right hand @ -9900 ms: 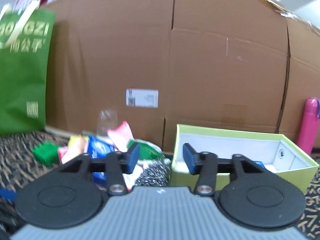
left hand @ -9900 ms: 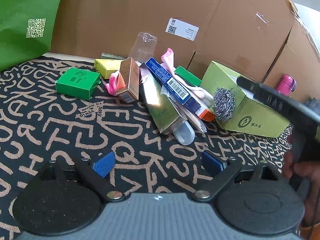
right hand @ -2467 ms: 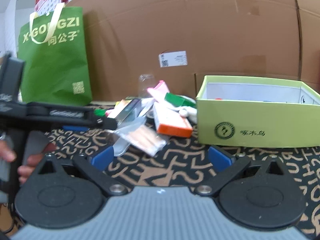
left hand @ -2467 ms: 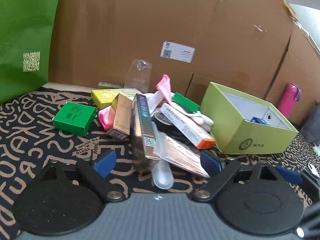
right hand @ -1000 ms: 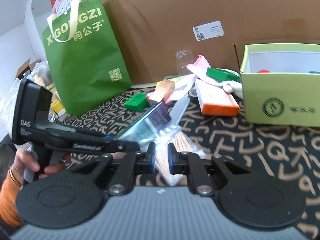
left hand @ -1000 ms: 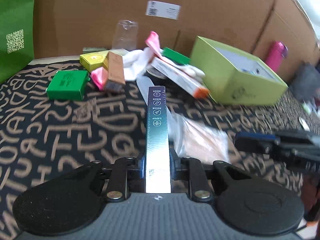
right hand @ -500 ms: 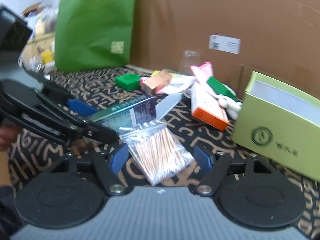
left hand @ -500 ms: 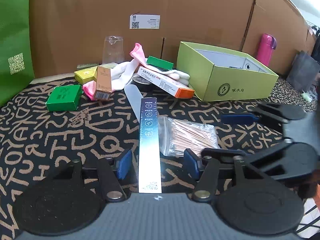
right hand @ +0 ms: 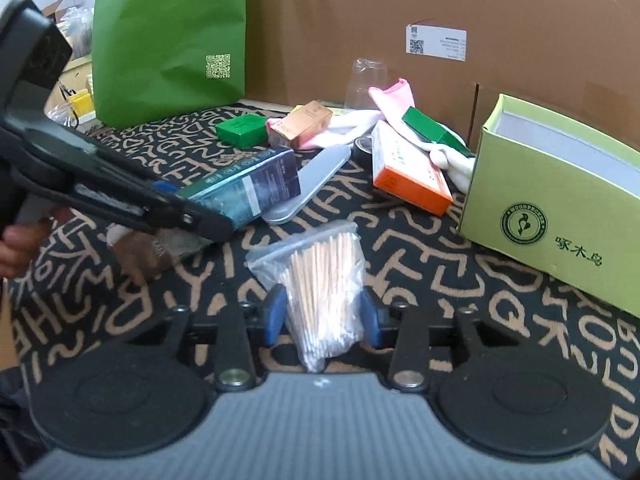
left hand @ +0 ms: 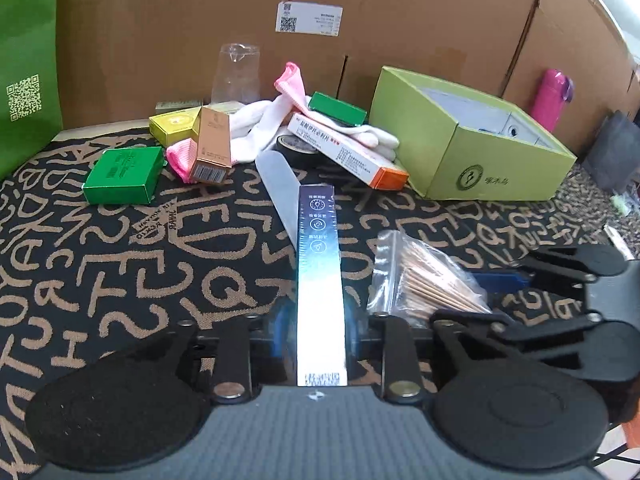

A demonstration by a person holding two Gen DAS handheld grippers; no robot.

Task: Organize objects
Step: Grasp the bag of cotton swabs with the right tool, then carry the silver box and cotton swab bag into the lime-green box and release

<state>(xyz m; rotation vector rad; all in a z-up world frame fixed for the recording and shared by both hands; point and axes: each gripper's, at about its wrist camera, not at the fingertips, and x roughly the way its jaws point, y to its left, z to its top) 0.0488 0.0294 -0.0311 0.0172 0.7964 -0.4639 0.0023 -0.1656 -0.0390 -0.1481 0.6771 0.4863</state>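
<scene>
My left gripper [left hand: 320, 336] is shut on a long dark box [left hand: 319, 256] with a shiny face; the box points forward over the patterned cloth. It also shows in the right wrist view [right hand: 248, 188], held by the left gripper [right hand: 172, 200]. My right gripper [right hand: 322, 320] has its jaws against both sides of a clear bag of cotton swabs [right hand: 324, 276]. The bag also shows in the left wrist view [left hand: 424, 276], with the right gripper [left hand: 492, 296] around it. The open lime-green box [left hand: 472, 148] stands at the right [right hand: 560, 208].
A pile lies at the back: green box [left hand: 120, 176], tan box [left hand: 210, 144], yellow box [left hand: 174, 124], white and orange box [left hand: 344, 148], socks [left hand: 272, 120], tape roll [left hand: 298, 146], clear cup [left hand: 236, 74], translucent case [left hand: 276, 184]. Cardboard wall [left hand: 400, 20] behind. Green bag [right hand: 168, 36] and pink bottle [left hand: 554, 94] at the sides.
Half a second ago both grippers were open around their objects. Now the left has shut on the long dark box and the right has closed onto the swab bag.
</scene>
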